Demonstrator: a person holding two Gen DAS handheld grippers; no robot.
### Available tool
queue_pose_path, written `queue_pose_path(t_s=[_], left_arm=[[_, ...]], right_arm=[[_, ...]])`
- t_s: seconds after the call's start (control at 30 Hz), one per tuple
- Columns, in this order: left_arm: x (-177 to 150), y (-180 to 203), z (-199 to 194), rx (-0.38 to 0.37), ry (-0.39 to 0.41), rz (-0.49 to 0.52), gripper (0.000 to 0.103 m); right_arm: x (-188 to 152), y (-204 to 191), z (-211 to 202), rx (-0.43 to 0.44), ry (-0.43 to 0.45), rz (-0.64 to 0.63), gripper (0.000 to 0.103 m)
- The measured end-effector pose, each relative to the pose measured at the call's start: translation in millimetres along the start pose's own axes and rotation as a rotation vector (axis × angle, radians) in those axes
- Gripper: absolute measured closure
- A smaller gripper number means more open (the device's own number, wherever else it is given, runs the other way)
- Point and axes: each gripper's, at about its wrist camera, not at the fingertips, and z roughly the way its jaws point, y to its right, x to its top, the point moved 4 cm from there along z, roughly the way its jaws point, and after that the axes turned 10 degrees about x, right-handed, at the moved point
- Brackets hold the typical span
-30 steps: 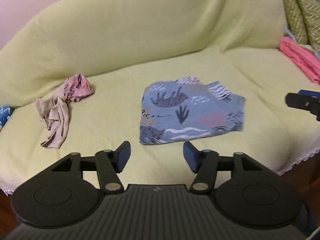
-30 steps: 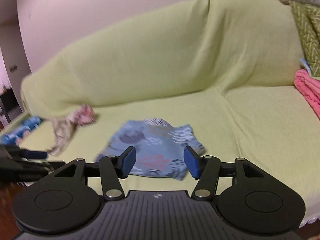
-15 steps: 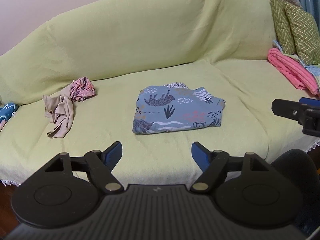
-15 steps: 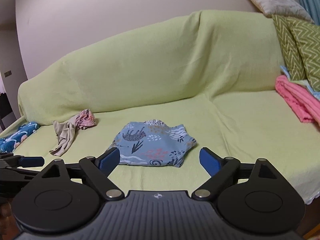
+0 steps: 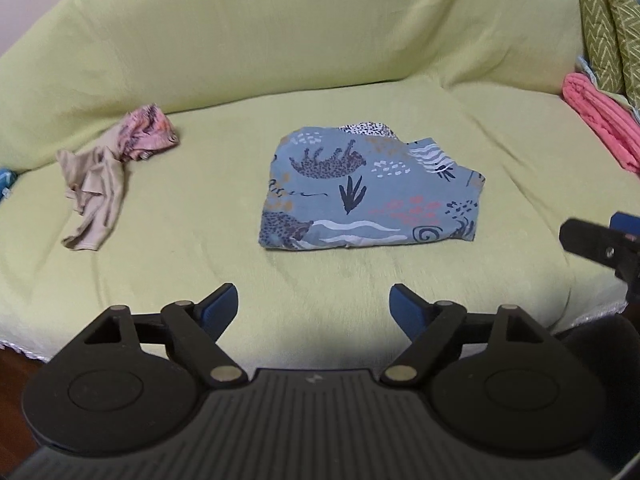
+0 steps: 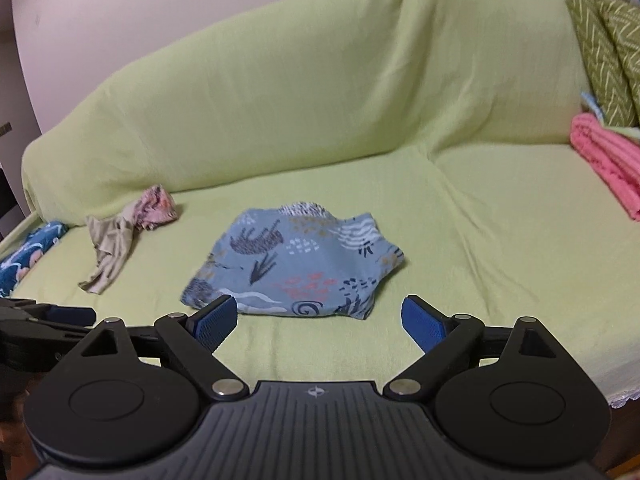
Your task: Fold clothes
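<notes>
We note the grey-blue animal-print folded garment lying flat mid-seat on the yellow-green covered sofa, seemingly finished. Left claw and right claw hover before it, spread wide and empty. The crumpled beige and pink clothes likely wait next.

Yellow-green sofa cover, green zigzag cushions at right, pale wall behind

My left matte-black plastic two-finger gripper: ribbed grey-black housing at bottom centre of frame, small pale logo on it, two round black discs at lower corners, triangular cut-outs, silver pivot screws, blue textured fingertip pads. My right matte-black plastic two-finger gripper: same build, blue knurled pads, compass-like emblem.
</notes>
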Motion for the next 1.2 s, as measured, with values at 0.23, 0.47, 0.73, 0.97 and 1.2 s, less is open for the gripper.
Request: queue_pose_path(t_s=[0.23,0.47,0.73,0.97,1.2], left_arm=[[14.1,-10.1,58.4,-0.1,0.051,0.03,0.043],[75.0,-6.6,135.3,-0.227,0.096,0.083,0.078],[140.5,16.7,239.7,-0.24,0.103,0.108,0.08],[136.8,25.7,271.5,-0.231,0.096,0.136,0.084],[150.2,1.7,251.4,-0.242,0.121,0.066,0.084]], right_arm=[[-3.3,27.9,65.3,-0.016,-0.054,-0.08,0.035],[41.7,44.1,165.9,0.135,-0.089,-0.163,0.098],[87.2,47.7,283.9,0.19,-0.088,-0.214,0.095],[62.9,53.2,325.4,0.105,-0.175,-0.245,0.103],[88.6,83.6,290.9,0.143,-0.086,-0.12,0.091]])
